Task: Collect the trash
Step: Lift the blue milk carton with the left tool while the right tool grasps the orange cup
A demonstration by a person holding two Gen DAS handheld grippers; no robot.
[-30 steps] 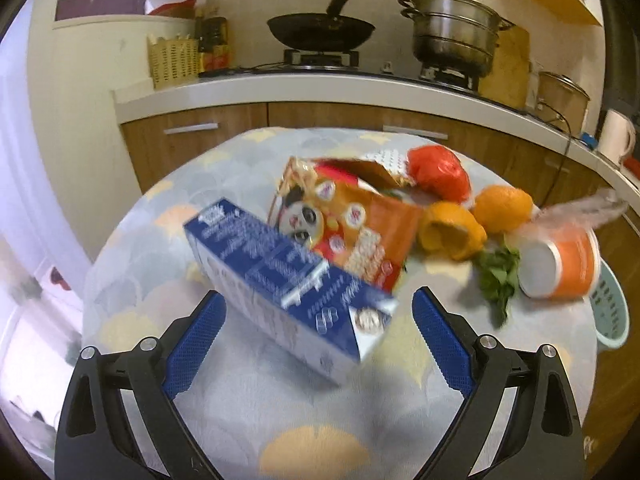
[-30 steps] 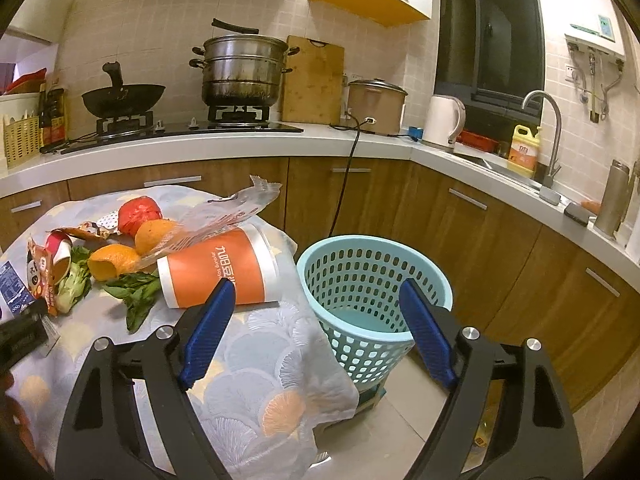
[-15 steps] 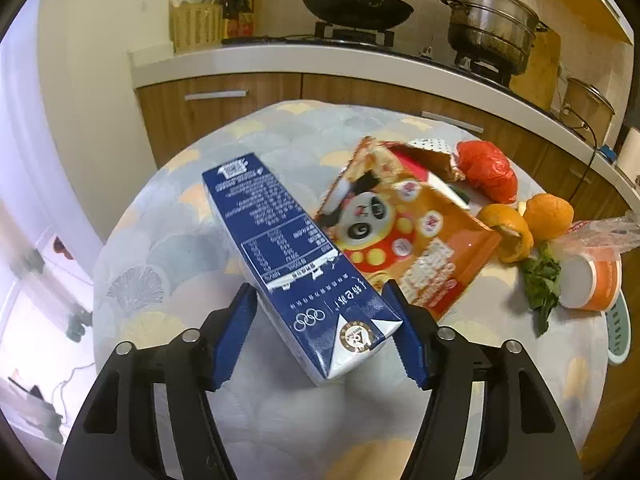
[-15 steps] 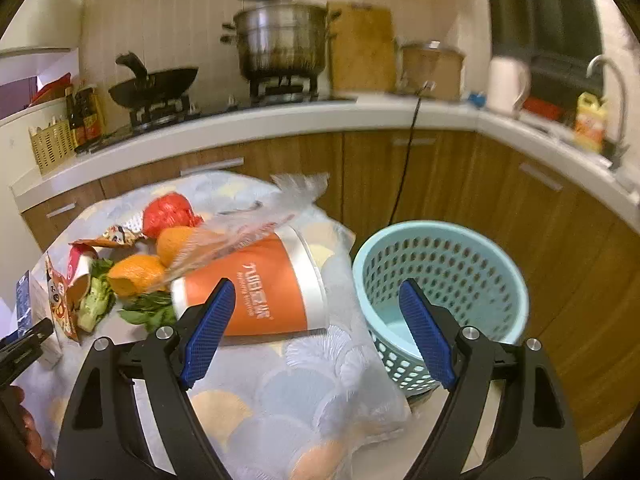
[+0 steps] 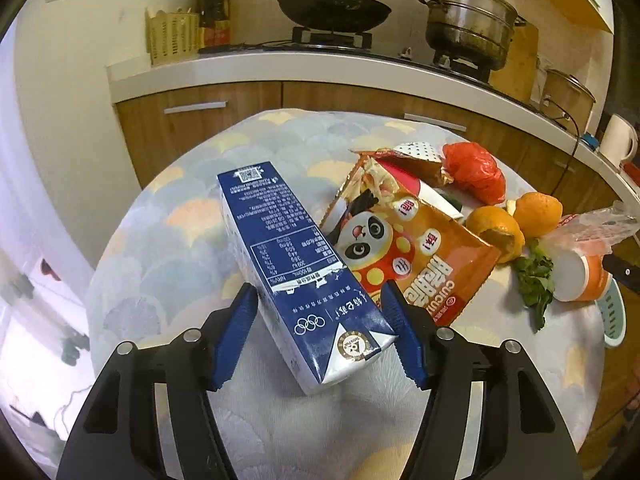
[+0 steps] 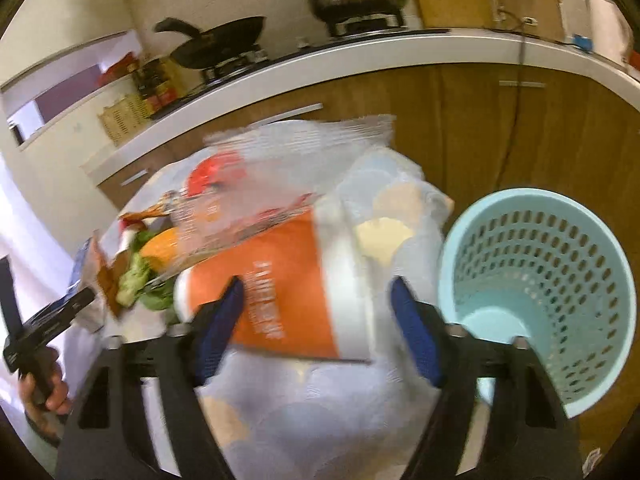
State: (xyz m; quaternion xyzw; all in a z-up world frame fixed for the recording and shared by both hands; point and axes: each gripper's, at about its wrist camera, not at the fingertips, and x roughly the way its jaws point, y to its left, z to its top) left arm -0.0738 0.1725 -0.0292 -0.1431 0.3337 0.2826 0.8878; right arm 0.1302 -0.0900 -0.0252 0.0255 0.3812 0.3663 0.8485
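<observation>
A blue milk carton (image 5: pixel 292 256) lies on the round table, and my left gripper (image 5: pixel 320 320) is shut on its near end, both blue pads against its sides. Beside it lie an orange panda snack bag (image 5: pixel 416 256), a red plastic bag (image 5: pixel 476 172), orange peels (image 5: pixel 516 224) and green leaves (image 5: pixel 534 280). My right gripper (image 6: pixel 316 312) is open, its fingers either side of an orange paper cup (image 6: pixel 280 284) lying on its side with a clear plastic wrapper (image 6: pixel 288 176) over it. A light blue trash basket (image 6: pixel 540 288) stands off the table's right edge.
The table has a patterned cloth (image 5: pixel 168 248). A kitchen counter (image 5: pixel 320 68) with a wok (image 5: pixel 332 8) and a steel pot (image 5: pixel 468 24) runs behind. Wooden cabinets (image 6: pixel 500 128) stand past the basket. The right view is motion-blurred.
My left gripper closed from wide open onto the milk carton. My right gripper moved left from the basket and down over the orange cup, staying open.
</observation>
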